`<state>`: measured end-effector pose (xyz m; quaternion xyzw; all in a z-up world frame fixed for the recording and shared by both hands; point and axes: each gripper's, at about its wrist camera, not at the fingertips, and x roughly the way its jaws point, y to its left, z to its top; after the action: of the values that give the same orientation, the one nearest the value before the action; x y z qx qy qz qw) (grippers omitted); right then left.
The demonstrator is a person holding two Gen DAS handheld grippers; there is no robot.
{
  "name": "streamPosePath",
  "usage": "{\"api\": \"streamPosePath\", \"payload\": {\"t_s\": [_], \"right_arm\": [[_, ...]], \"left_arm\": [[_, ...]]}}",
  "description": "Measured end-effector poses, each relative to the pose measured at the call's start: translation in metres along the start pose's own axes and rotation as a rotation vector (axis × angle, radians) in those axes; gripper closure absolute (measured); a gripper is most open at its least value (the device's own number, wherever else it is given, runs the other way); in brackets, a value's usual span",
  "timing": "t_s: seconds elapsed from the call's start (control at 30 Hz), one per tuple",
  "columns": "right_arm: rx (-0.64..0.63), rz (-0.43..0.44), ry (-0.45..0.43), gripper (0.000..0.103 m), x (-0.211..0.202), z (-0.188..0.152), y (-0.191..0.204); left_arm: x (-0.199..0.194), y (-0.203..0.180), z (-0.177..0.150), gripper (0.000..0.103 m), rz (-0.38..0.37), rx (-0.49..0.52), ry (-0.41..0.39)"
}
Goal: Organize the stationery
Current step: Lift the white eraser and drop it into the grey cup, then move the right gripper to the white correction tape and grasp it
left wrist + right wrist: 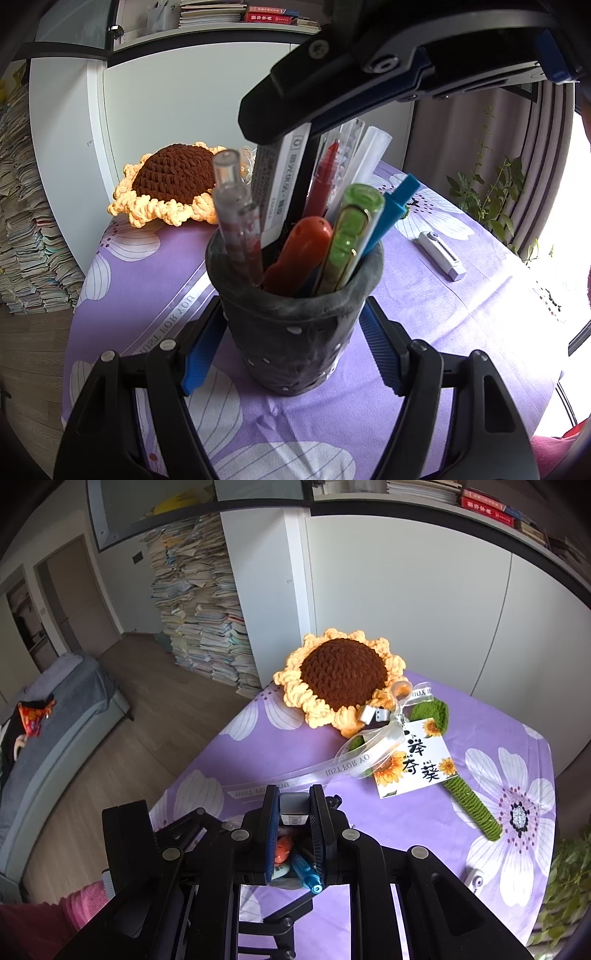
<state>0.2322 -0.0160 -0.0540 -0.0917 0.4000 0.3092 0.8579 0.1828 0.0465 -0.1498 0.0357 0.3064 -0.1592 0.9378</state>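
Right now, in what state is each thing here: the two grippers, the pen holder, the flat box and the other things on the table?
left gripper: open around the pen holder, pads near its sides.
right gripper: shut on the flat box.
pen holder: upright, full of pens.
flat box: tilted, lower end in the holder.
utility knife: lying flat on the cloth.
crochet sunflower: lying on the table.
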Motion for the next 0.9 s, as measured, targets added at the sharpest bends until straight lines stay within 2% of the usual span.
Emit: {"api": "streamPosePath", "payload": {"t_s": [0.37,0.57,0.73,0.9], "right_arm": [[-0.007,-0.003,0.026,0.086,0.009,-0.005,0.001],[0.044,0.041,0.055,0.086,0.009,-0.006,-0.007],[0.051,0.046,0.028,0.086,-0.005,-0.005,-0.007],[0.071,0.023,-0.04,0.086,-0.036,-0.01,-0.018]], "left_arm": [[0.001,0.0,-0.001,0.031,-0.002,-0.002,0.005],[-0.001,-0.001,-0.001,0.031,-0.003,-0.002,0.005],[-0.001,-0.001,-0.001,0.031,-0.003,-0.003,0.007],[-0.001,-0.001,0.0,0.031,-0.002,-0.002,0.006]]}}
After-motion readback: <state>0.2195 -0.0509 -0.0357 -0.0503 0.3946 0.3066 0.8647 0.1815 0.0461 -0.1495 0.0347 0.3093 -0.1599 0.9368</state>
